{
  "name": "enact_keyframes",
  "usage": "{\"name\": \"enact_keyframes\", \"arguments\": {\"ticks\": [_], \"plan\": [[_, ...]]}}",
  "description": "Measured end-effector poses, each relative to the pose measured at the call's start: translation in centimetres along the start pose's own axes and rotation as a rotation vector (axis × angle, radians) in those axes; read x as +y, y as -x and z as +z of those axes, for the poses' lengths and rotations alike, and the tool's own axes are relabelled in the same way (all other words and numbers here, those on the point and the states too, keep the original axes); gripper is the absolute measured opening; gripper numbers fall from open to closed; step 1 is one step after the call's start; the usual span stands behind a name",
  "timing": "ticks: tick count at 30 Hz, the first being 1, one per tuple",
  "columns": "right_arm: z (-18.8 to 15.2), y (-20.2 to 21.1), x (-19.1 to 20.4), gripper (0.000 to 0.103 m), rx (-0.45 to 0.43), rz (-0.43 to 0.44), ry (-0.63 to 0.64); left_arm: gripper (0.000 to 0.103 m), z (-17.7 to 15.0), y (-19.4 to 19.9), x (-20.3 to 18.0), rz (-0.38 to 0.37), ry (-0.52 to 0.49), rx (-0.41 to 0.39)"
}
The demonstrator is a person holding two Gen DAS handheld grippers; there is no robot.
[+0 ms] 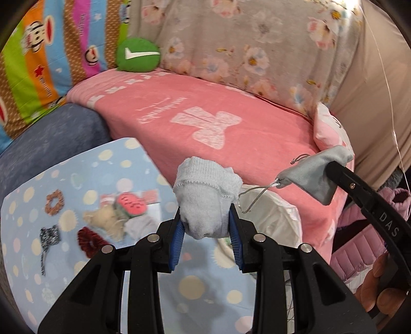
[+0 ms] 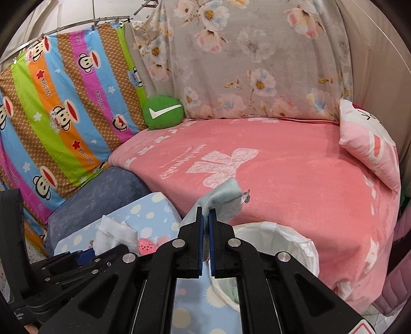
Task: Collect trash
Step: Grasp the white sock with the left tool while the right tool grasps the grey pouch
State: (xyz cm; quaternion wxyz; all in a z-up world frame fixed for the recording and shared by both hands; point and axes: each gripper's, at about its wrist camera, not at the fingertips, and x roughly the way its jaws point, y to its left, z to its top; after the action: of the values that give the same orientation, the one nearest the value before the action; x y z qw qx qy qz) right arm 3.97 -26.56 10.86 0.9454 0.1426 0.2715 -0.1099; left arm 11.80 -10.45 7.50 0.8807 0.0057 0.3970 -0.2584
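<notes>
Here the left gripper point(image 1: 206, 221) is clenched on a rolled pale sock point(image 1: 205, 197), lifted above the dotted blue tabletop point(image 1: 108, 164). The right gripper point(image 2: 206, 215) is clamped tight on a grey drawstring pouch point(image 2: 222, 199), held over the near edge of the pink blanket point(image 2: 295, 167), just beyond the white-lined bin point(image 2: 280, 239).

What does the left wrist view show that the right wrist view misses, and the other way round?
Only the left wrist view shows the scrunchies and other small items on the dotted cloth, plus the pouch's drawstring loop. Only the right wrist view shows the whole pink pillow and the clothes rail. Both show the left gripper shut on a rolled sock, the right gripper shut on a grey pouch, the lined bin, the pink blanket and the green cushion.
</notes>
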Motion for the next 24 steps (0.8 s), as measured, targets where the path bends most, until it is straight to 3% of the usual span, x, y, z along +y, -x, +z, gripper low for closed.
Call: {"name": "enact_keyframes", "arguments": {"ticks": [14,21,24], "plan": [[-1.2,-1.0,-8.2,0.004,0.031,-0.104,-0.092,0.031,0.1,-5.1,-8.8,-0.105,-0.12,0.069],[-1.9,-2.4,-9.8,0.004,0.059,-0.124,-0.111,0.032,0.1,-7.0,-10.5,-0.134,-0.144,0.088],[-2.1,-2.8,-10.2,0.01,0.068,-0.131,-0.116,0.041,0.1,-7.6,-10.4,-0.134,-0.137,0.089]]}}
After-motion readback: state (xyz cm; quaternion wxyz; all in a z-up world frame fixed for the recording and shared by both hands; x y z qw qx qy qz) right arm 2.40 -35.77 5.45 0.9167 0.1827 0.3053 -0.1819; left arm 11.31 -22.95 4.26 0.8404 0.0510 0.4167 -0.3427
